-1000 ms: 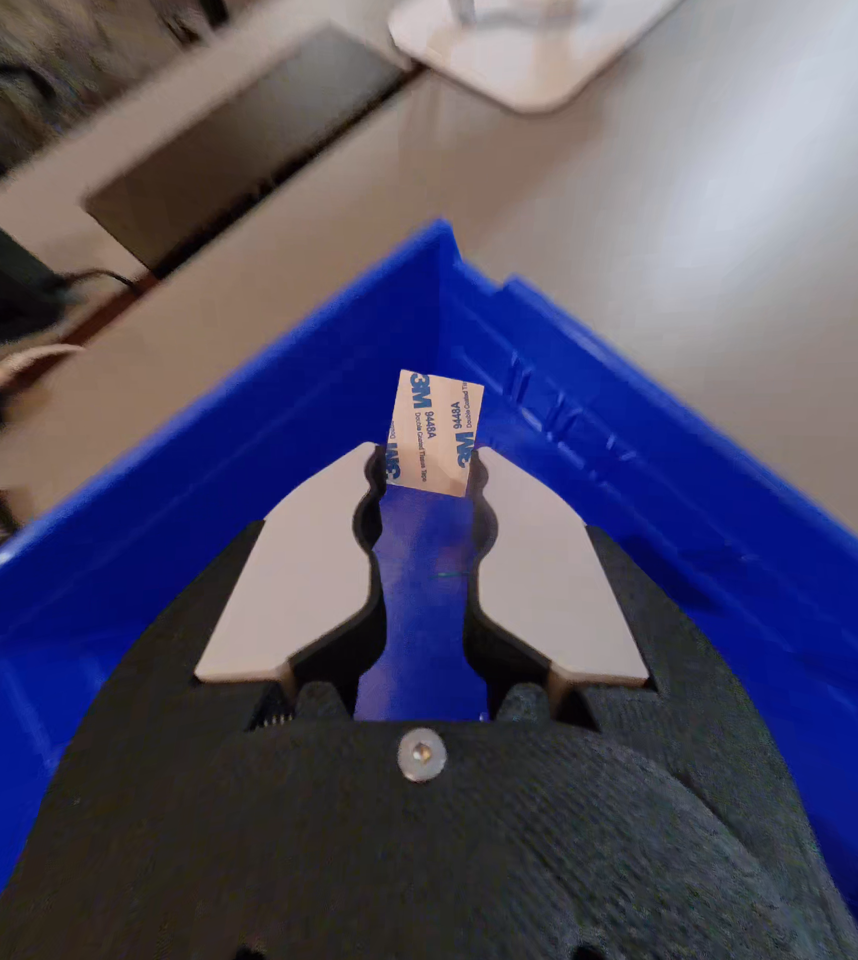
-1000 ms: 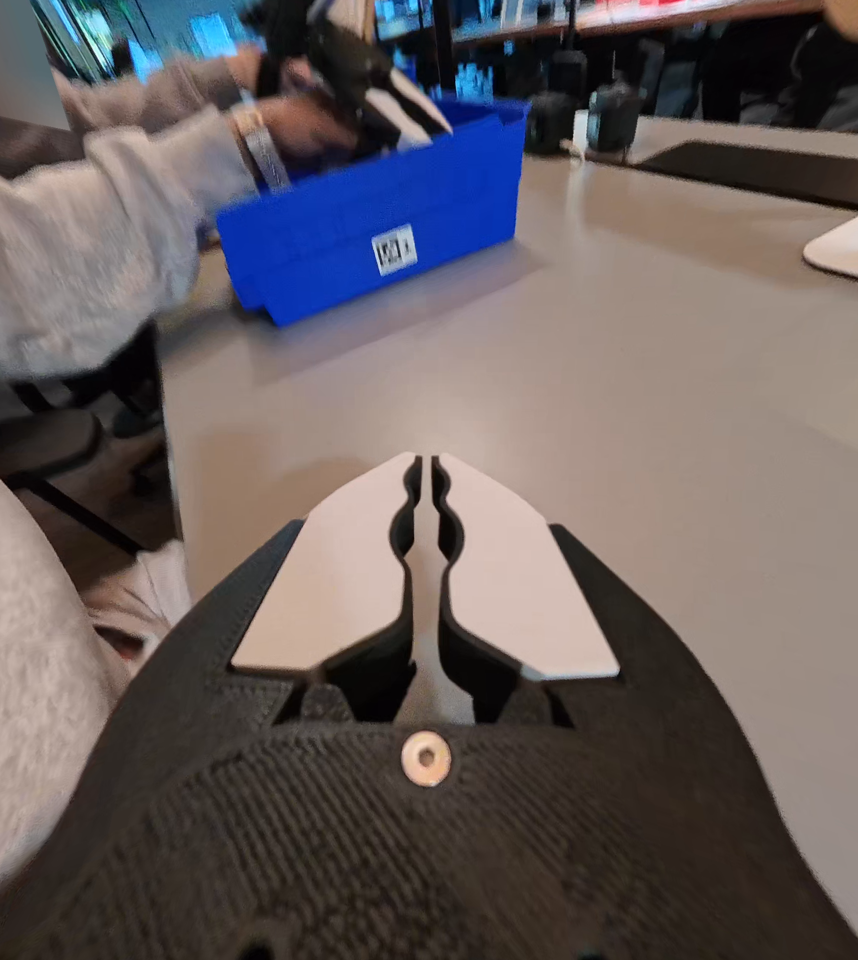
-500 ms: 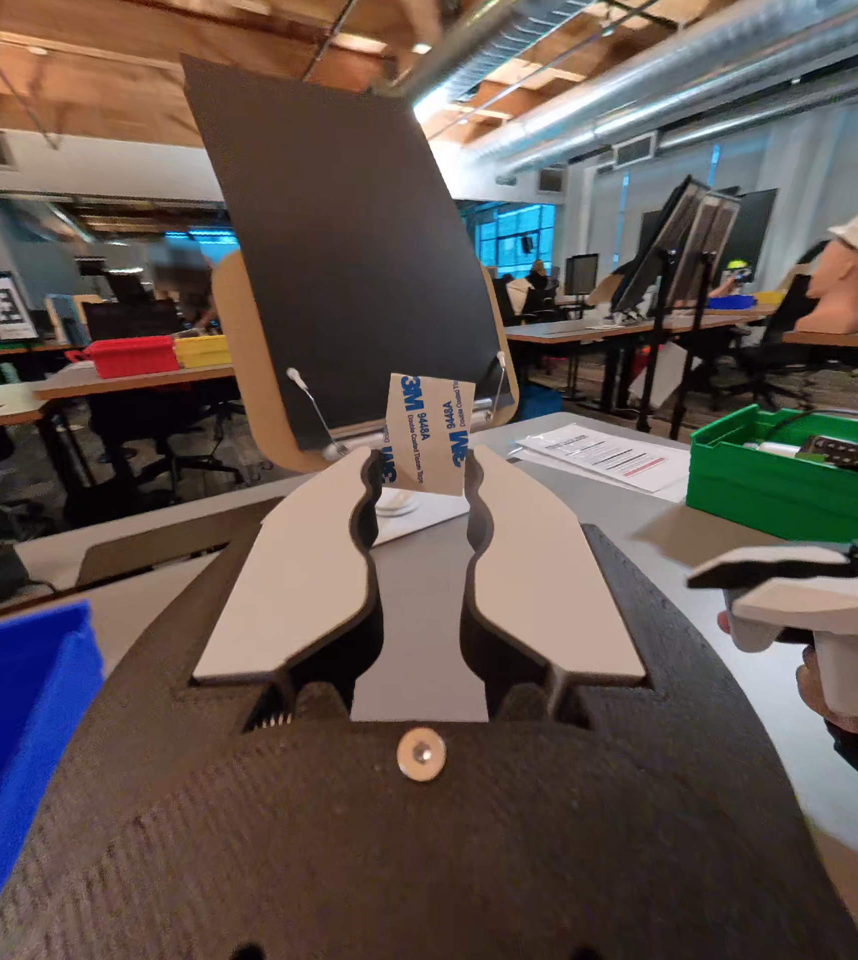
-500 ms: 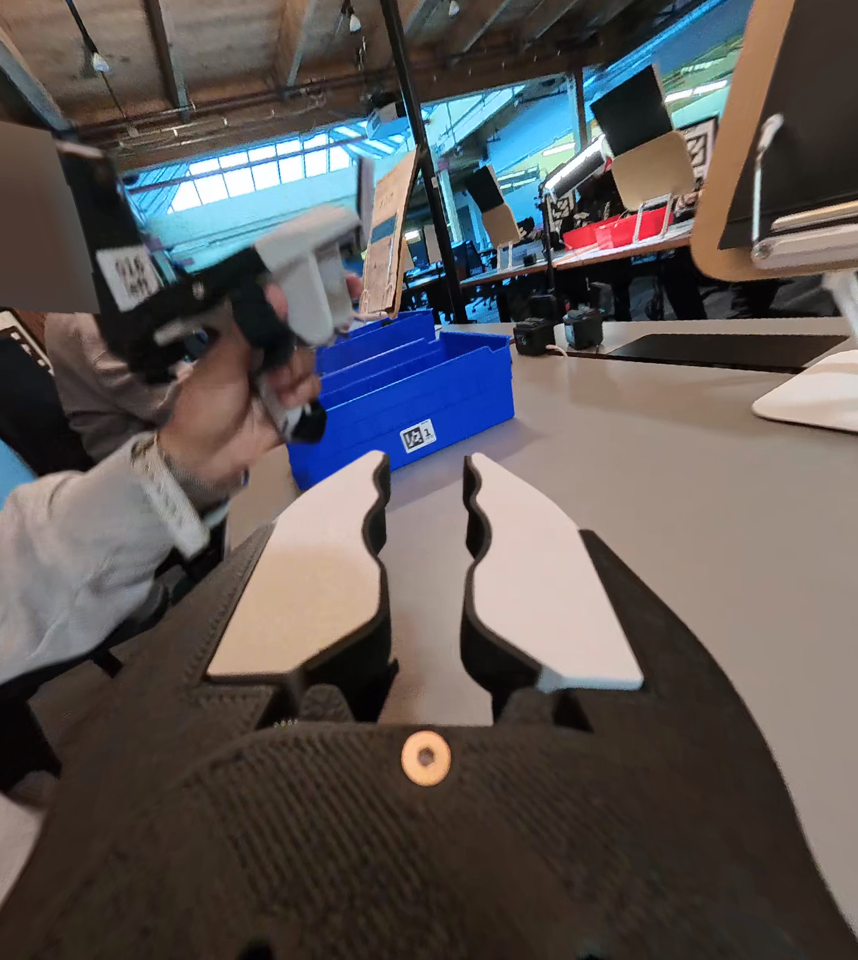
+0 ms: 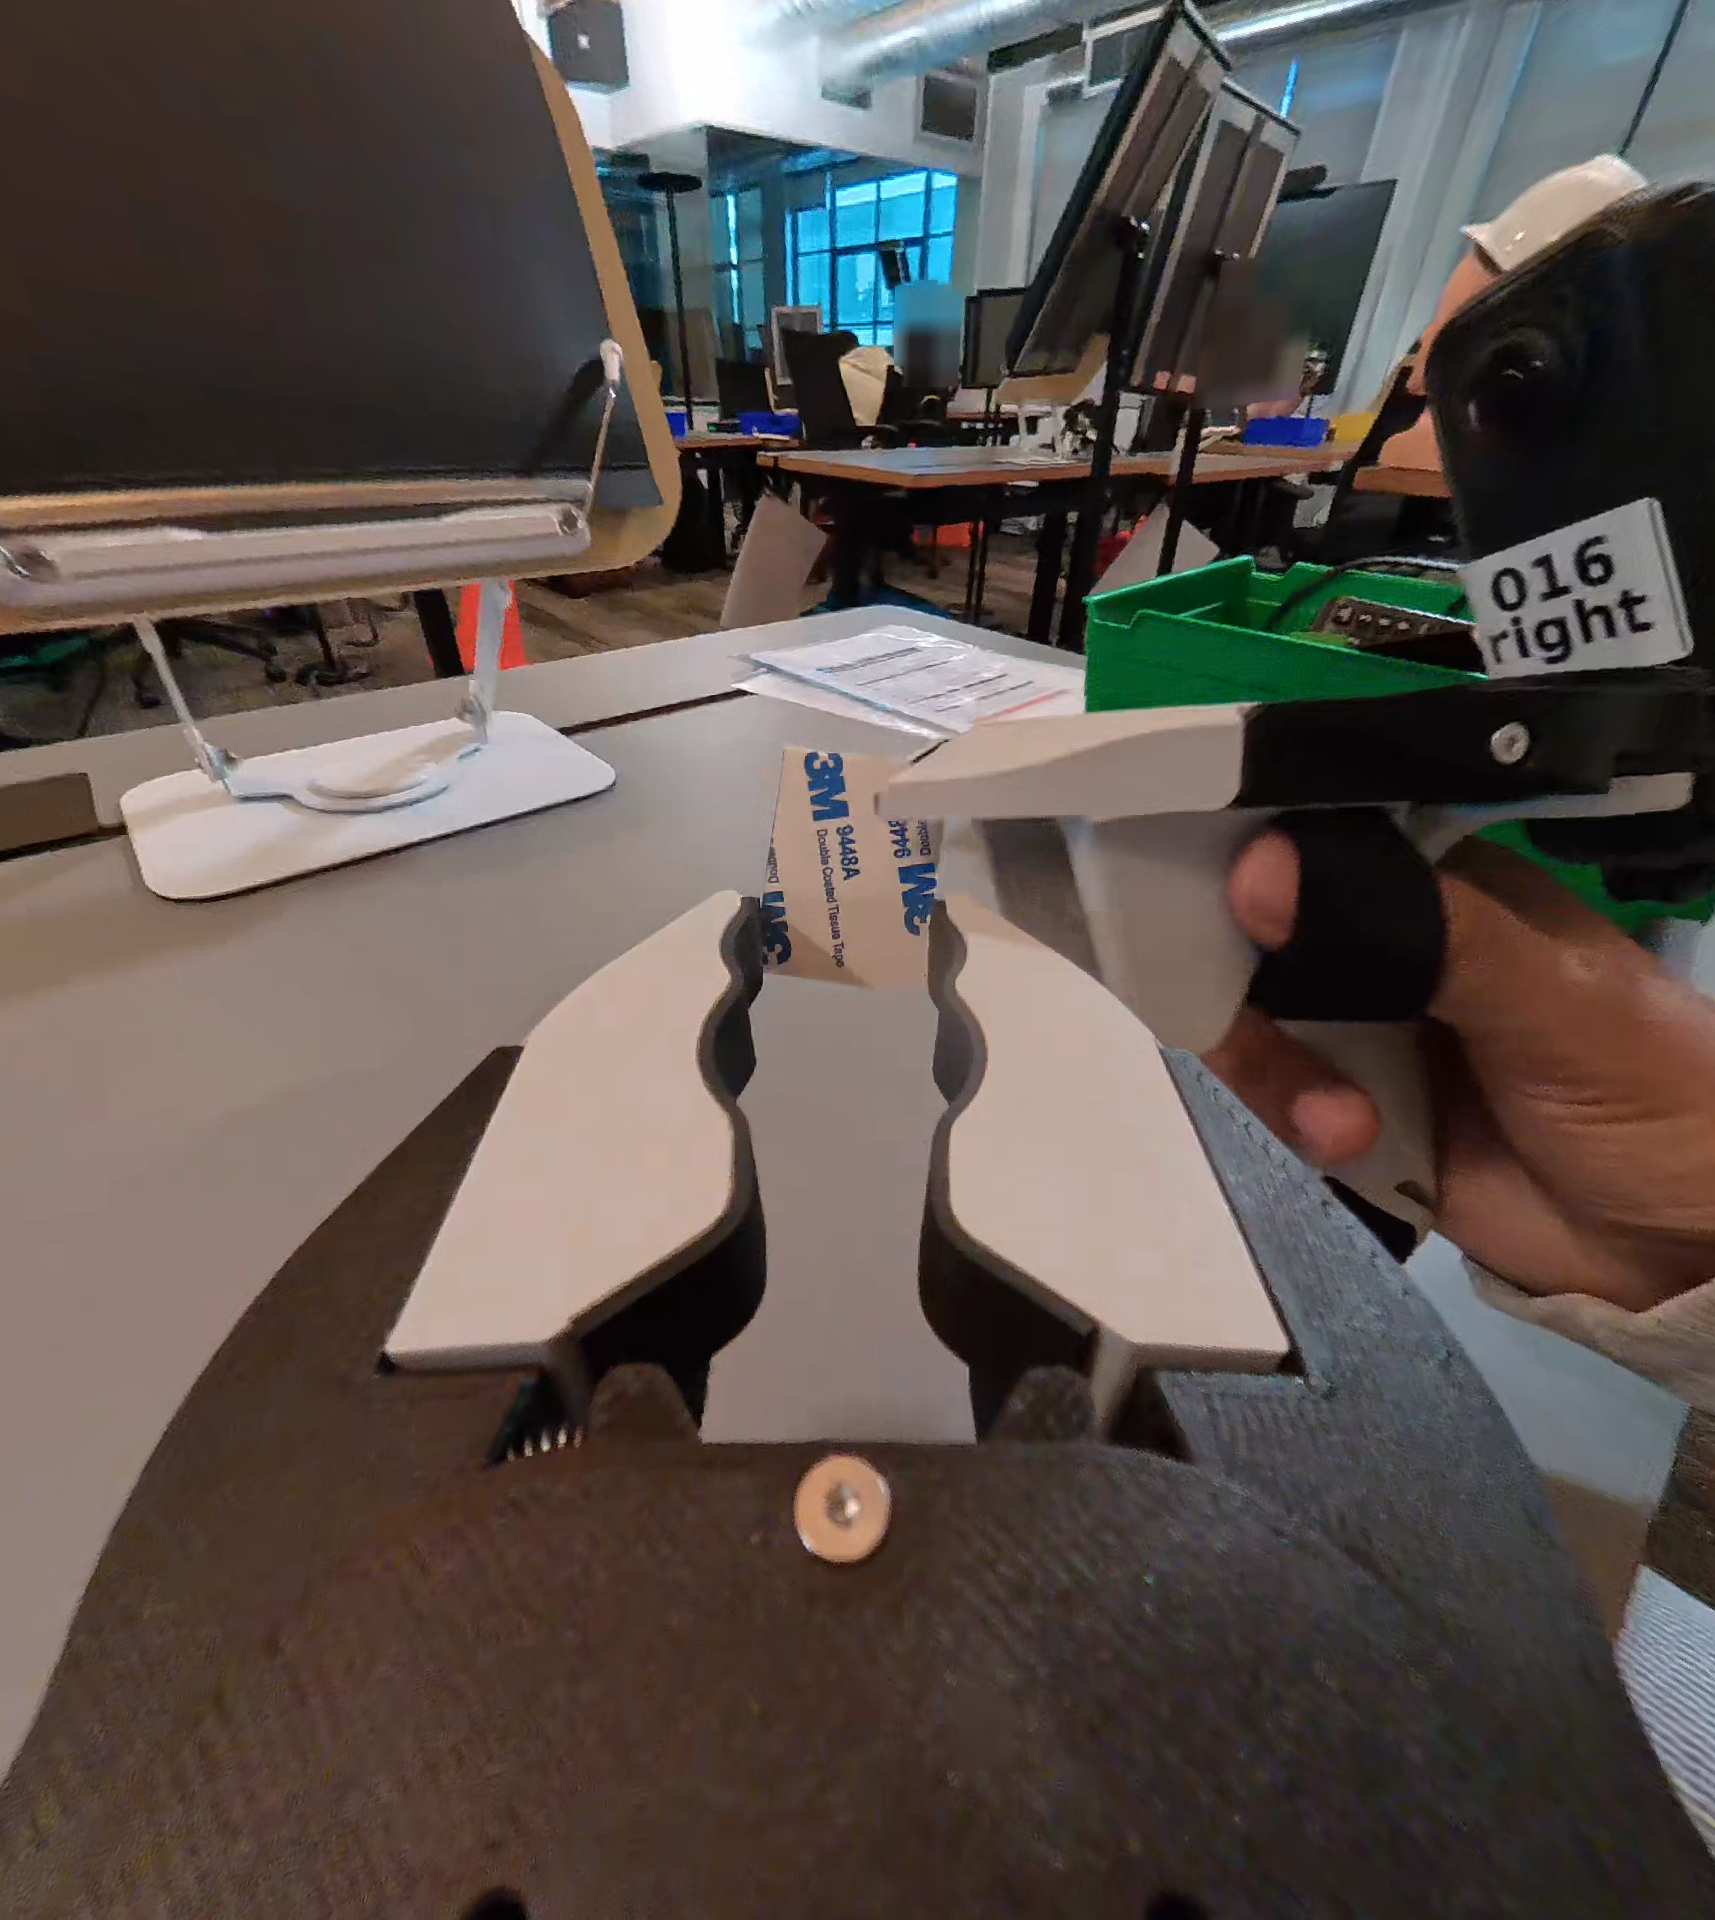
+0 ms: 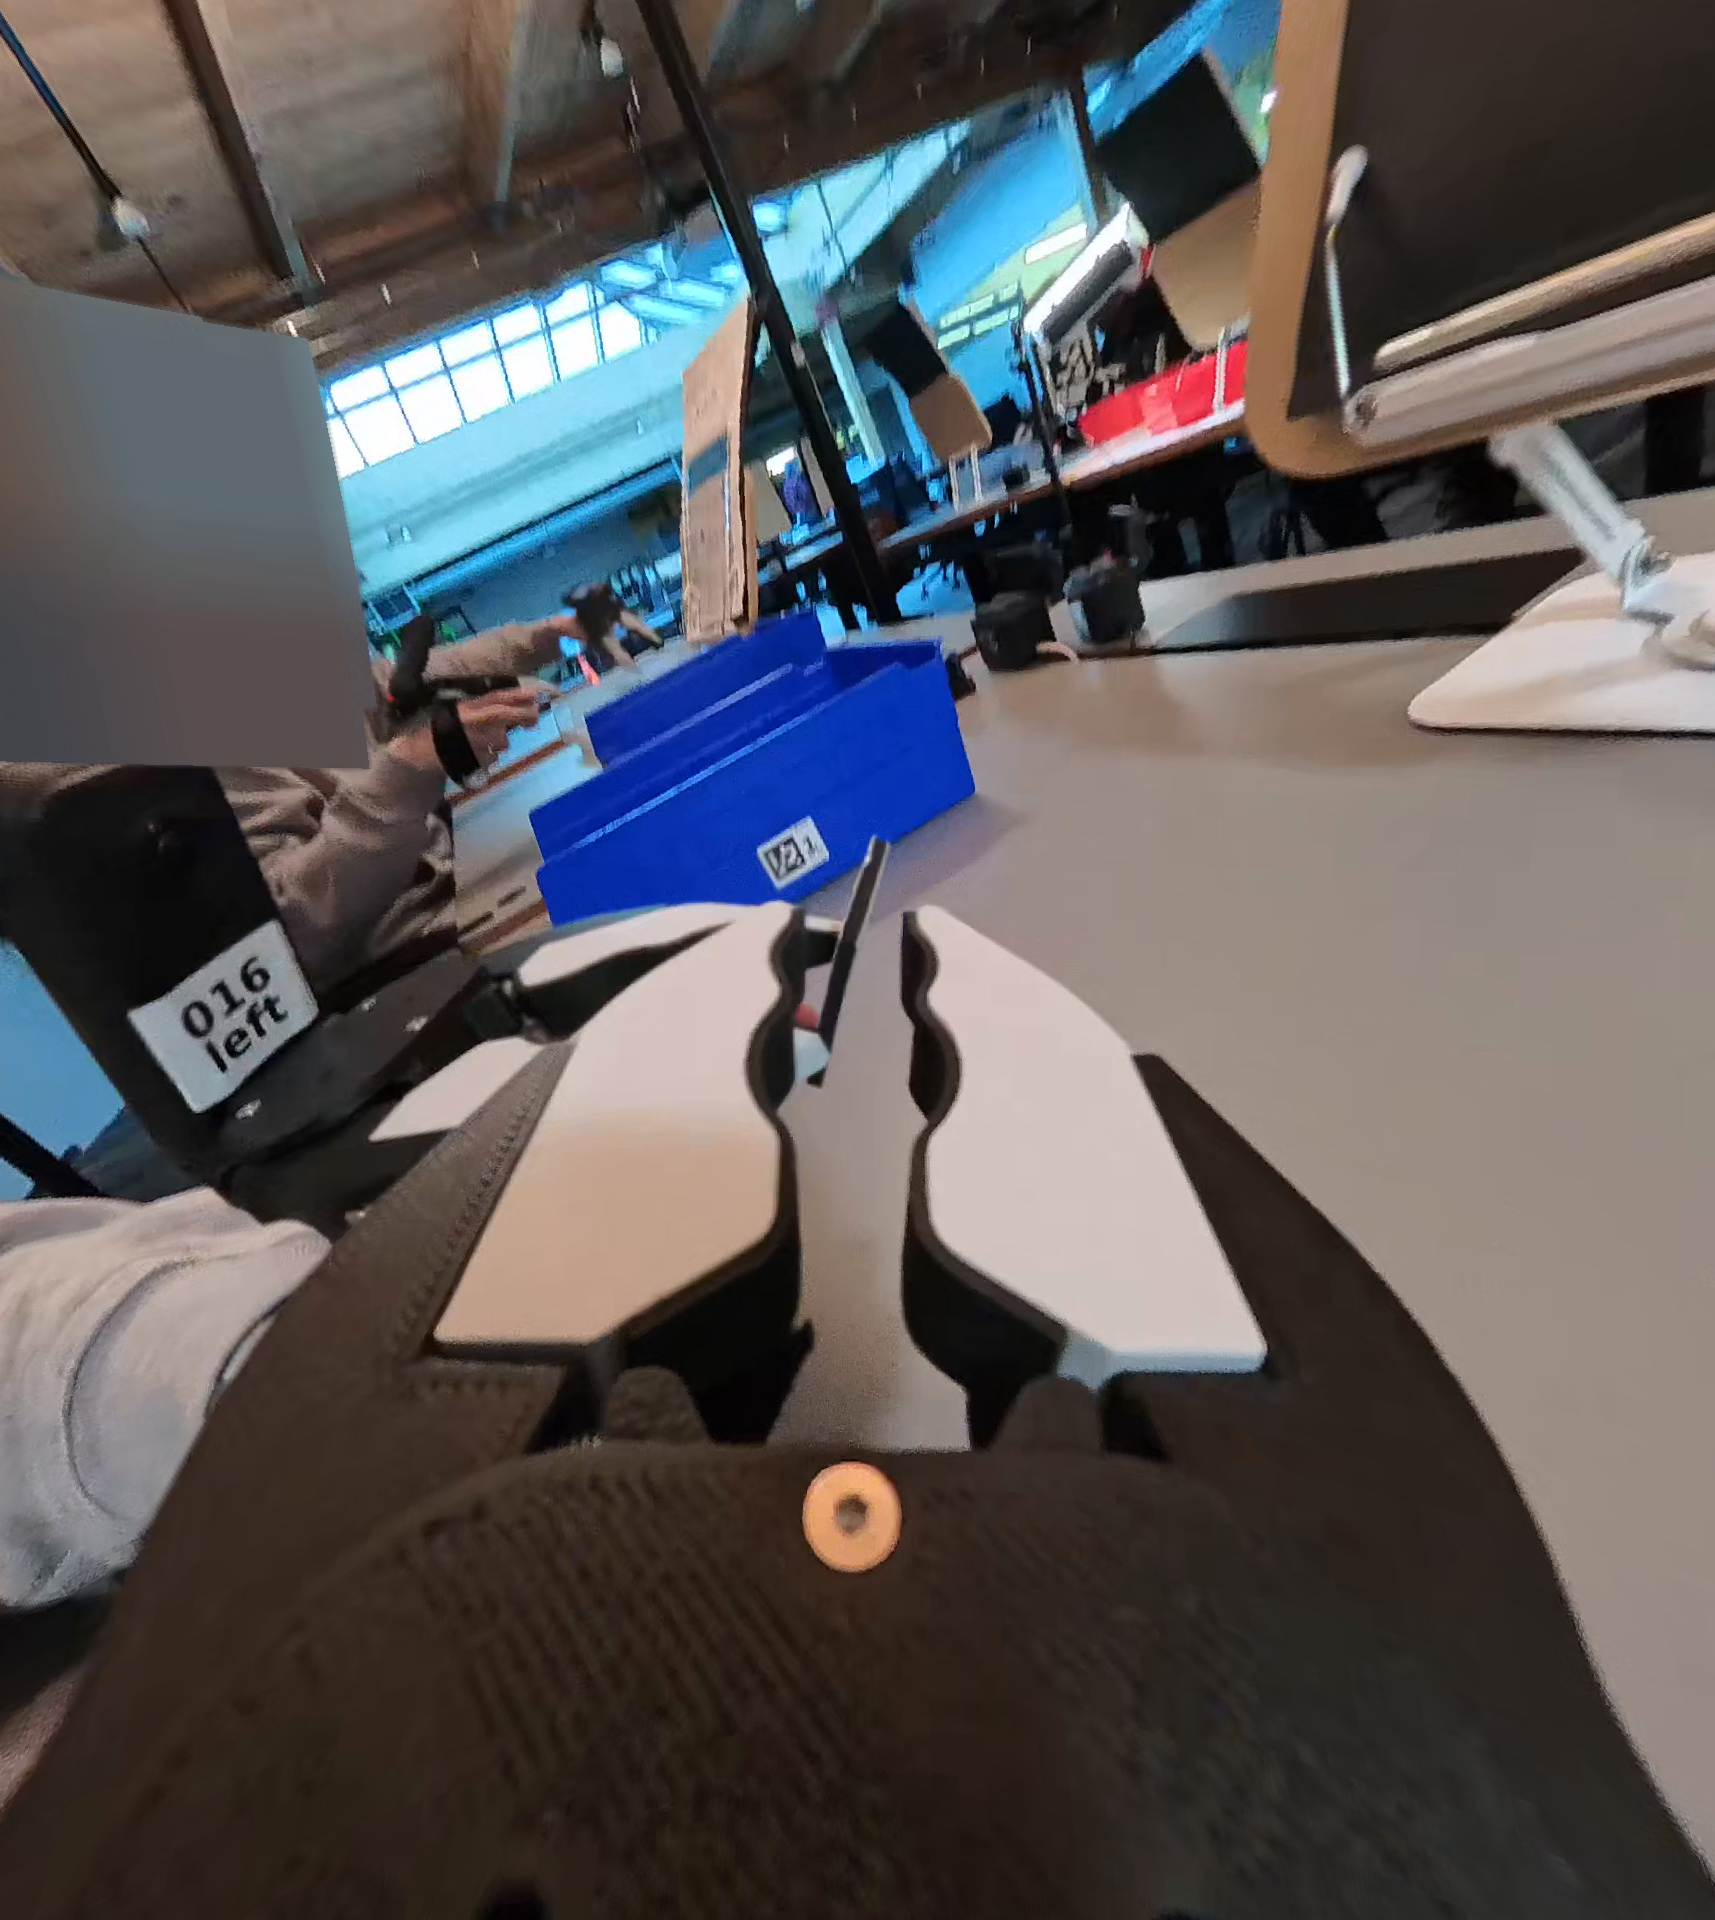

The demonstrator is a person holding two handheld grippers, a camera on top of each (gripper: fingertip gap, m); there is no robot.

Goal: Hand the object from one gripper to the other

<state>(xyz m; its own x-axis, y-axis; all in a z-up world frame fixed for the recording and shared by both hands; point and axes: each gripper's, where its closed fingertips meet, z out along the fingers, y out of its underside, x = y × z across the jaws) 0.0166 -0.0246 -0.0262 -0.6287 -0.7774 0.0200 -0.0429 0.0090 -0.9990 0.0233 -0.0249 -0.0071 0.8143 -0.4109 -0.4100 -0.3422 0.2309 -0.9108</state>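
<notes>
bare table (image 5: pixel 209 1039) left, green bin (image 5: pixel 1206 655) right

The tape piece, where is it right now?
In the left wrist view the tape piece stands pinched between the left gripper's fingertips, above the grey table; the right gripper, coming from the right, straddles it, jaws open.

Grey table (image 5: pixel 209 1039): blue bin (image 6: pixel 759 790); green bin (image 5: pixel 1227 655); papers (image 5: pixel 905 675) beside it; tilted dark board on white stand (image 5: pixel 354 790).

Tape piece (image 5: pixel 848 883) stood between left gripper (image 5: pixel 845 925) tips; right gripper (image 5: pixel 920 790) reached in from the right, above table (image 5: pixel 209 1039).
</notes>
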